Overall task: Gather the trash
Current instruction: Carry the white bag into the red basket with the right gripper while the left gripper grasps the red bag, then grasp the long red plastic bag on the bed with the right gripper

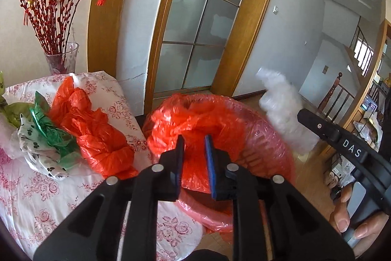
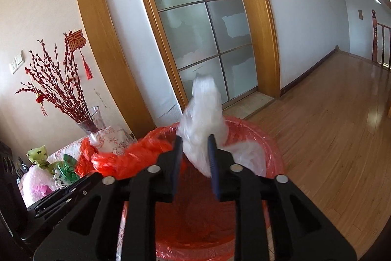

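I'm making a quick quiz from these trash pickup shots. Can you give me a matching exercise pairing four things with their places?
Things:
1. white plastic bag
2. green bag
3. vase of red branches
4. red-lined bin

Places:
A. on the wooden floor by the table
B. among the trash on the flowered cloth
C. between the right tongs
D. back of the table, near the wall

Pairs: 1-C, 2-B, 3-D, 4-A

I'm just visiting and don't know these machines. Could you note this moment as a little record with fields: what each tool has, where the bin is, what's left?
left tool: fingers parted, over an orange bag at the bin; grip unclear
right tool: clear plastic bag between its fingers, over the bin
bin: red-lined, on the wooden floor beside the table
left on table: orange bag, green bag, patterned white bag
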